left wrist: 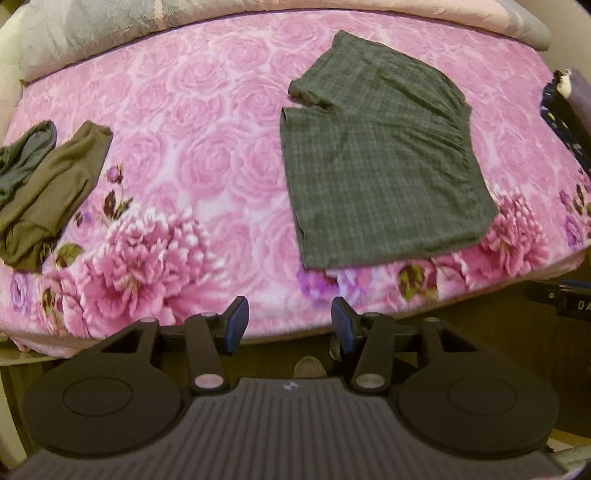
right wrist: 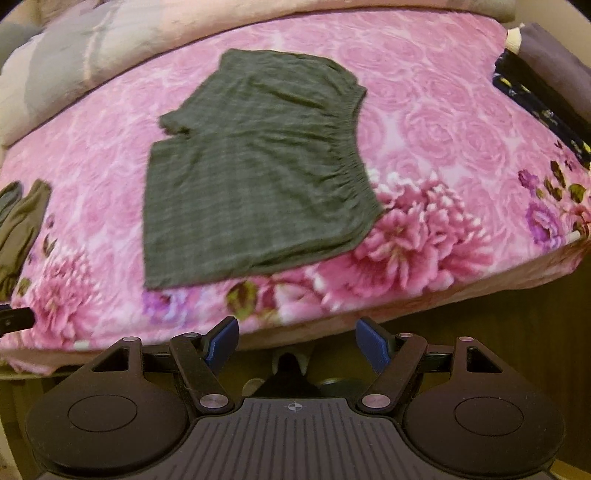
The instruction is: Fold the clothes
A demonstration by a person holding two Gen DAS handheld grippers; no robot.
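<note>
A pair of dark grey-green checked shorts (left wrist: 380, 155) lies spread flat on the pink floral bed cover (left wrist: 207, 155), waistband to the right, legs to the left. It also shows in the right wrist view (right wrist: 255, 173). My left gripper (left wrist: 290, 323) is open and empty, held off the bed's front edge, below and left of the shorts. My right gripper (right wrist: 295, 341) is open and empty, also off the front edge, below the shorts. An olive-brown garment (left wrist: 48, 195) lies crumpled at the bed's left side, with a grey-green garment (left wrist: 22, 155) beside it.
Rolled bedding (left wrist: 110, 29) lies along the back of the bed. Dark patterned cloth (right wrist: 535, 99) and a purple item (right wrist: 554, 55) sit at the right edge. The bed's front edge (right wrist: 406, 302) drops to a dark wooden area. The other gripper's tip (right wrist: 14, 317) shows at far left.
</note>
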